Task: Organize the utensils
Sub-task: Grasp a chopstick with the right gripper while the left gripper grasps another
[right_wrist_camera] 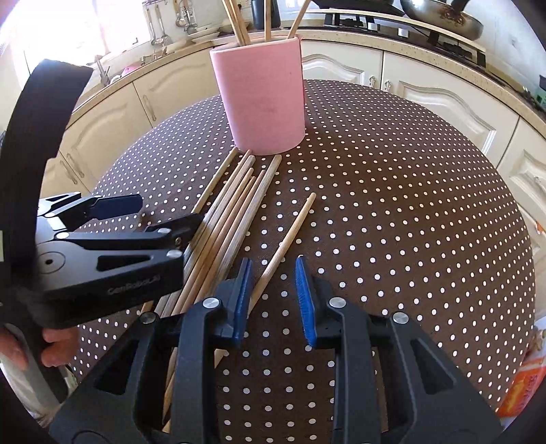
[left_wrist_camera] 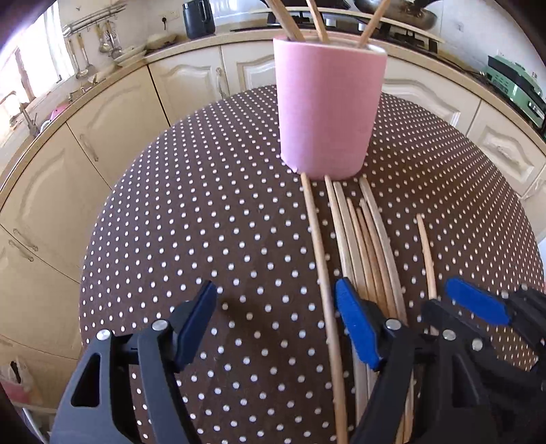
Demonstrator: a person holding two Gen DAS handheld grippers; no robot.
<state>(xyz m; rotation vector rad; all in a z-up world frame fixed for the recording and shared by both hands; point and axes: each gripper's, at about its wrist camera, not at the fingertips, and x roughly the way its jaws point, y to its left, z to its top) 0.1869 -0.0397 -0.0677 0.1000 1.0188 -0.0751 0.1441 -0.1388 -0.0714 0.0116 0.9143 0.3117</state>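
One pink cup stands on one dotted table. About four chopsticks stick out of the cup. About eight more chopsticks lie on the table: roughly seven in a bundle and one single chopstick apart.

Black tool, blue pads, silver screws

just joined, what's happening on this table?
A person with a gripper in each hand is sorting wooden chopsticks into the pink cup, which already holds several. A bundle of chopsticks lies on the polka-dot table in front of the cup, with one stray chopstick off to the right. Both the left gripper and the right gripper are open and empty; the right one straddles the stray chopstick's near end.
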